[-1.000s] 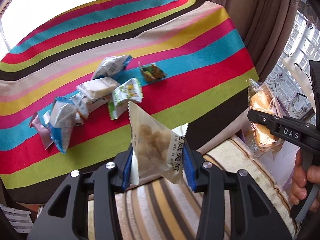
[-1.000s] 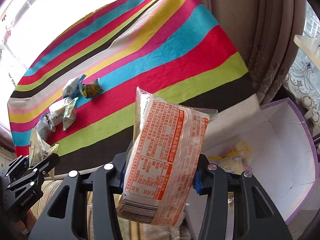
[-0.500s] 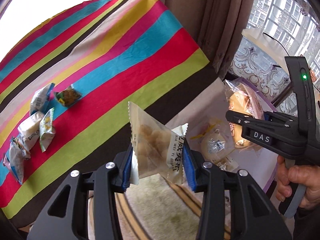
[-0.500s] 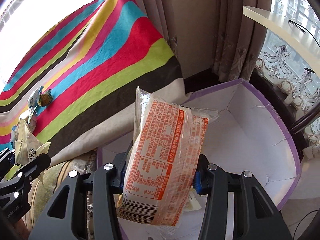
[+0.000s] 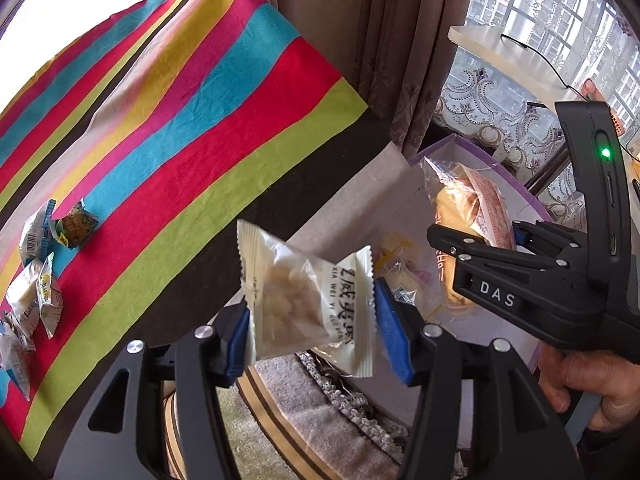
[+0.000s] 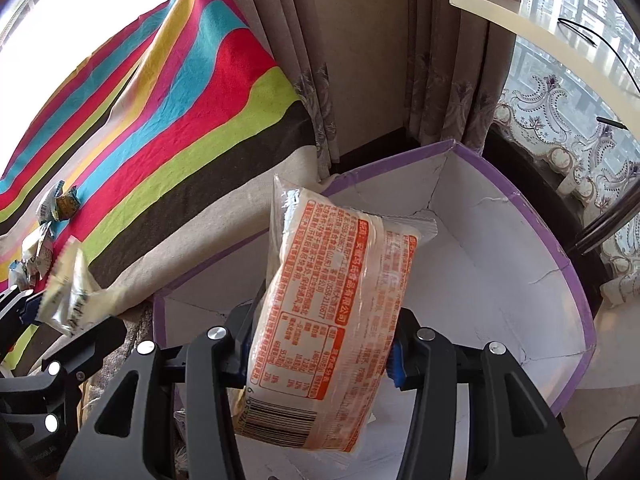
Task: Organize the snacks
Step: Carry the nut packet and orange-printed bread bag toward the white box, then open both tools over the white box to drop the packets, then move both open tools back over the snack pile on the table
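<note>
Left tool (image 5: pixel 312 316) around white packet (image 5: pixel 304 296).

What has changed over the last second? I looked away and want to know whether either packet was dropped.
Neither was dropped. Both grippers swung from over the striped tablecloth toward the purple-edged white box. The right gripper, jaws clamped on the orange-printed clear packet, now hangs over the box. The left gripper keeps its white puffed-snack packet. The small packets on the cloth stayed put.

Bright daylight pours through the tall gridded window (image 5: pixel 552 12), with patterned lace netting (image 6: pixel 560 128) below a pale cream shelf (image 6: pixel 532 28). Brown pleated curtains (image 6: pixel 360 60) hang beside the rainbow-striped cloth surface (image 5: pixel 168 120); striped beige rug (image 5: pixel 304 412) underfoot.
</note>
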{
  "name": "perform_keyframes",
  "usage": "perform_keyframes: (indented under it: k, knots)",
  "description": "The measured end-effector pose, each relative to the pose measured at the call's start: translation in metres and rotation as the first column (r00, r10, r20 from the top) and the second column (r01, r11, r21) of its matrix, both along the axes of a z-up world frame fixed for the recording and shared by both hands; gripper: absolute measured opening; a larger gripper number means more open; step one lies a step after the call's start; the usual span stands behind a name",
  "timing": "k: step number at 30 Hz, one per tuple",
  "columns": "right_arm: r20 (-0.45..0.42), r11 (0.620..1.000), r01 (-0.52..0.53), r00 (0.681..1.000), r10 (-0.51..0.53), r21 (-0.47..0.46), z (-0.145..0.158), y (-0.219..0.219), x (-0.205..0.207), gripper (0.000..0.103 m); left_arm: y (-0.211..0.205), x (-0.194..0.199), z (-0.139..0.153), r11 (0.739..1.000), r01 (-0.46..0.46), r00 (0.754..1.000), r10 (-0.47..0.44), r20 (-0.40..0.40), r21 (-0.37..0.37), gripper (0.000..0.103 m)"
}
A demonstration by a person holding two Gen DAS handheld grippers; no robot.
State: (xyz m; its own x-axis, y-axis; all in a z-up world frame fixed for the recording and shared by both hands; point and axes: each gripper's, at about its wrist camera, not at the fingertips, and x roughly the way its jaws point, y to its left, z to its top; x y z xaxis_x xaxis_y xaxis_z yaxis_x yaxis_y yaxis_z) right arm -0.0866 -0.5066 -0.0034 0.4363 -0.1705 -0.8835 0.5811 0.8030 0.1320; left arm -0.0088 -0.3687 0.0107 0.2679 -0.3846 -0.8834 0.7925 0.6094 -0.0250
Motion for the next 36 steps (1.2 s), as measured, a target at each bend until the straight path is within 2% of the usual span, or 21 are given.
perform_keyframes:
  k: [2,13,27,36]
  knots:
    - [-0.001,1.000,0.010,1.000,-0.010,-0.007,0.001,0.000,0.000,0.054,0.001,0.000,0.002,1.000,-0.008,1.000,0.008,0.007,-0.001,0.073]
    - [0.033,1.000,-0.029,0.999,0.029,-0.001,0.012,0.008,0.006,0.070,0.015,0.007,0.005,0.998,-0.060,0.998,0.060,0.004,-0.030,0.076]
    - [0.066,0.991,-0.130,0.990,0.127,0.033,0.025,0.044,0.028,0.071,0.064,0.024,0.018,0.976,-0.198,0.979,0.202,0.031,-0.094,0.077]
    - [0.085,0.970,-0.240,0.968,0.237,0.033,0.042,0.089,0.055,0.072,0.122,0.046,0.027,0.934,-0.315,0.946,0.323,0.021,-0.167,0.077]
